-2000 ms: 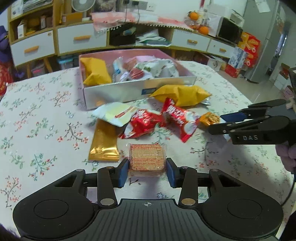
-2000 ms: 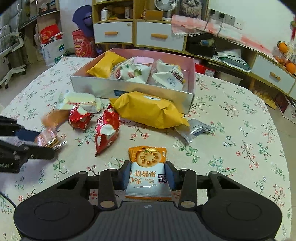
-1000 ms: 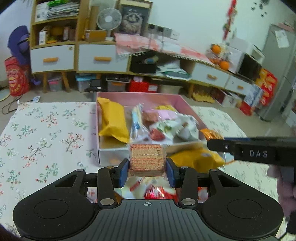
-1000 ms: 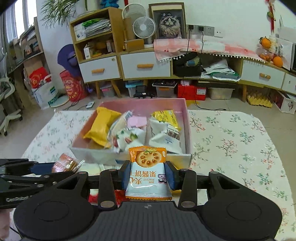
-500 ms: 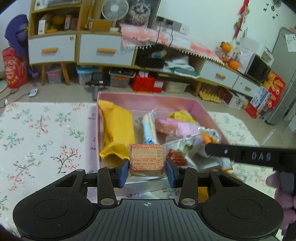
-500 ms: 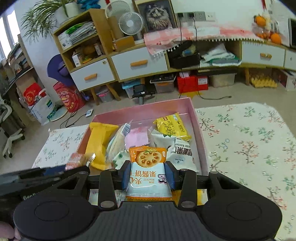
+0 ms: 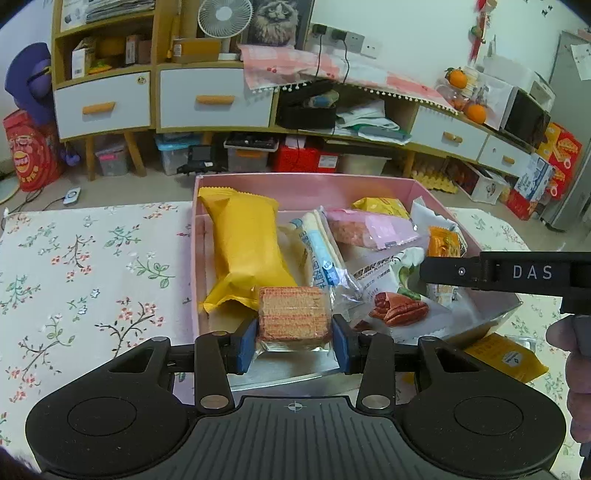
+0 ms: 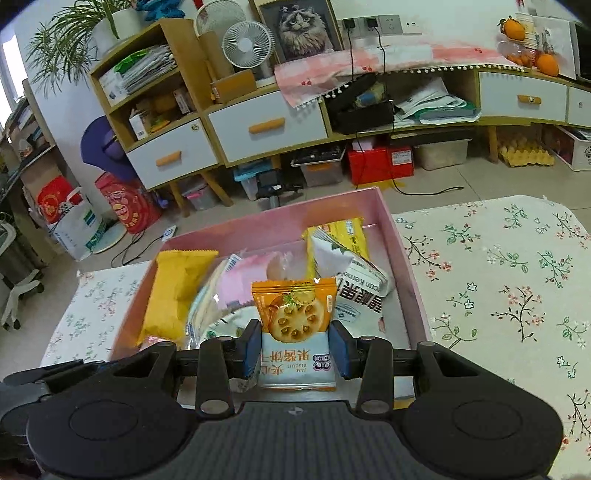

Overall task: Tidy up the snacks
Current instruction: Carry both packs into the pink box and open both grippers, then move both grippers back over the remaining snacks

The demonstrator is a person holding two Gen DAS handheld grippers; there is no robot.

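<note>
Your left hand-held gripper is clamped on a clear-wrapped wafer biscuit pack, held over the near edge of the pink box that sits on the floral-cloth surface. Your right hand-held gripper grips an orange-and-white jam biscuit packet, reading "JAM BISCUIT" under Chinese characters, above the same box's near side.

Inside the box, a long yellow pouch lies along the left wall, its near end just behind the wafer pack. To the right of it stand a white-and-blue wrapped stick, a pink packet and, against the far wall, a smaller yellow packet. A white pecan packet, printed with brown nuts and Chinese text, fills the box's near right part; in the right wrist view the words "can Kernel" can be read on it. These packets crowd the floor of the box directly below both held snacks.

In the left wrist view the right tool crosses over the box's right side as a black bar marked "DAS", with your fingers at the frame edge. Outside the box, near its front right corner, a yellow pouch lies on the surface.

Beyond the box stand white-drawered wooden cabinets, a desk fan, a framed cat picture and oranges.
</note>
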